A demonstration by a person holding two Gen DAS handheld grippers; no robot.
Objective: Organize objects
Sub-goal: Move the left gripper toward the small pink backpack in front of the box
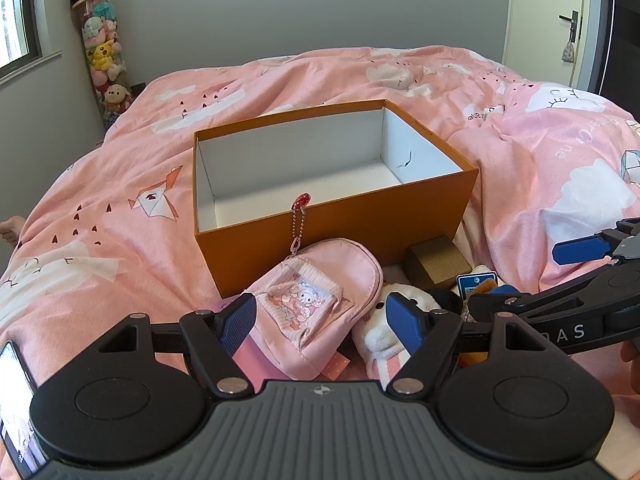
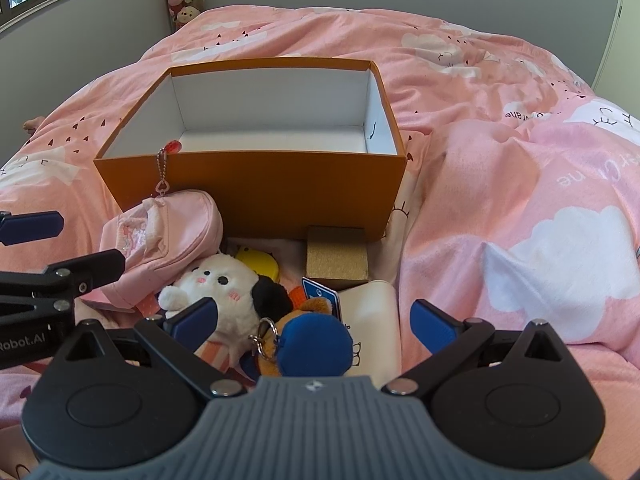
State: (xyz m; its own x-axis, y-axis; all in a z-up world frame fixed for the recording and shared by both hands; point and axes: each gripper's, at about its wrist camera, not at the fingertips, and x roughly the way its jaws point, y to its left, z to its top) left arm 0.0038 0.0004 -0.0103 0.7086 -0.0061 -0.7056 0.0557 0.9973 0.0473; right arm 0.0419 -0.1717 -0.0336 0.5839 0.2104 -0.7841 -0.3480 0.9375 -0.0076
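An open orange box point(image 1: 332, 232) with a bare white inside stands on the pink duvet. A pink mini backpack pouch point(image 1: 316, 300) leans on its front wall, its bead chain and red charm point(image 1: 301, 201) hooked over the rim. My left gripper point(image 1: 320, 320) is open, its blue pads either side of the pouch without pressing it. Beside the pouch lie a white plush point(image 2: 224, 284), a yellow item point(image 2: 258, 264), a small gold box point(image 2: 338, 258) and a blue sign tag point(image 2: 320, 294). My right gripper point(image 2: 316, 322) hangs open over a blue-capped orange plush point(image 2: 316, 346).
A white flat pouch point(image 2: 376, 320) lies under the pile. Duvet folds point(image 2: 500, 200) rise to the right of the box. A tall tube of plush toys point(image 1: 104, 60) stands in the far corner, a door point(image 1: 572, 28) at the back right. A person's foot point(image 1: 10, 228) shows at the left edge.
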